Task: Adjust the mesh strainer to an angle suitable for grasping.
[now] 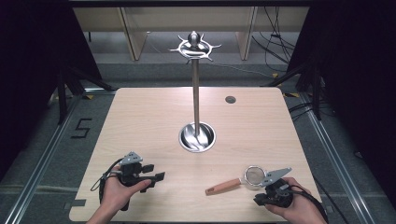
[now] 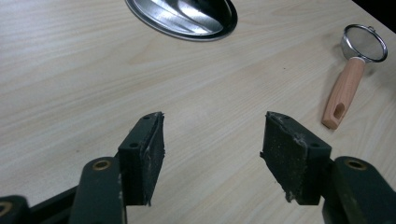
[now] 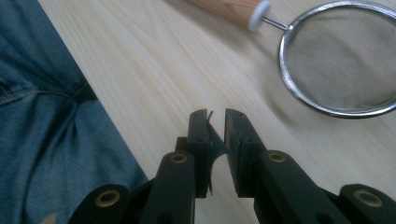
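Observation:
A small mesh strainer (image 1: 254, 175) with a wooden handle (image 1: 224, 186) lies flat near the table's front right. My right gripper (image 1: 259, 199) rests just in front of it, close to the table edge. In the right gripper view the jaws of the right gripper (image 3: 217, 116) are all but shut, with a thin slit and nothing in it, and the strainer's rim (image 3: 341, 56) lies ahead to the right. My left gripper (image 1: 156, 171) sits at the front left, open and empty. In the left gripper view the left gripper (image 2: 212, 140) faces bare wood, with the strainer (image 2: 364, 42) far right.
A tall steel stand (image 1: 196, 93) with hooked arms on top rises from a round dished base (image 1: 197, 136) at the table's middle. A dark round plug (image 1: 230, 99) sits at the back right. A person's jeans (image 3: 46, 116) show past the front edge.

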Demonstrator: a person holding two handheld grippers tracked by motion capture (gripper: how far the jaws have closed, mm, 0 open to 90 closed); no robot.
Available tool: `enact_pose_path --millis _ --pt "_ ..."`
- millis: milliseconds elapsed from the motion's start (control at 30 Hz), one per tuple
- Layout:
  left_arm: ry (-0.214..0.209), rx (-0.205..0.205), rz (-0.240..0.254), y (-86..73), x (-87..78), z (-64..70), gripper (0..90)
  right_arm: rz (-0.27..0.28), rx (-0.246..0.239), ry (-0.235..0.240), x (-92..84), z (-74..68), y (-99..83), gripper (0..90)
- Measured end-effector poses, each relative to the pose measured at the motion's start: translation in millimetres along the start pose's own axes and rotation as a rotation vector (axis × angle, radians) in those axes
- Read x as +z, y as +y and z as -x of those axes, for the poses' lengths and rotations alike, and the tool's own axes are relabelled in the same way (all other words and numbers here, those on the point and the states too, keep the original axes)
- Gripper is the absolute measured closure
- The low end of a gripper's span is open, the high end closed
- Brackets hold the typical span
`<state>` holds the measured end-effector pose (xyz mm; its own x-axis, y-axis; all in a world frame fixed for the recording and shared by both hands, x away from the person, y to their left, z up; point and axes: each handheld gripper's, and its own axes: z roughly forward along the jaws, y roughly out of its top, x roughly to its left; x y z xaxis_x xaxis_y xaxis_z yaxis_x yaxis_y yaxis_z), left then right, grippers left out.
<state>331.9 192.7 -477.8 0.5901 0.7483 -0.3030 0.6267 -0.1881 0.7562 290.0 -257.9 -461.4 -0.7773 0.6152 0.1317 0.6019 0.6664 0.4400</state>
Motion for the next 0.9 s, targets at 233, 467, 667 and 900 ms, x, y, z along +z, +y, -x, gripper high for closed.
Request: enact_pose_path --millis 233,467,667,900 --pt "0.007 0.002 0.005 1.4 -2.4 -2.1 35.9 -0.096 0.050 -0.028 17.6 -12.2 22.3 90.0" --pt "0.013 0.023 -0.027 1.8 -2.6 -3.7 35.7 -0.134 0.071 -0.030 29.8 -18.6 52.8 90.0" --pt "0.040 0.034 -0.021 2.1 -3.4 -4.2 35.7 -0.198 0.067 -0.023 46.6 -27.8 72.9 90.0" --pt "0.032 0.035 -0.022 2.0 -3.8 -4.1 35.7 -0.236 0.033 -0.024 62.0 -32.4 88.9 90.0"
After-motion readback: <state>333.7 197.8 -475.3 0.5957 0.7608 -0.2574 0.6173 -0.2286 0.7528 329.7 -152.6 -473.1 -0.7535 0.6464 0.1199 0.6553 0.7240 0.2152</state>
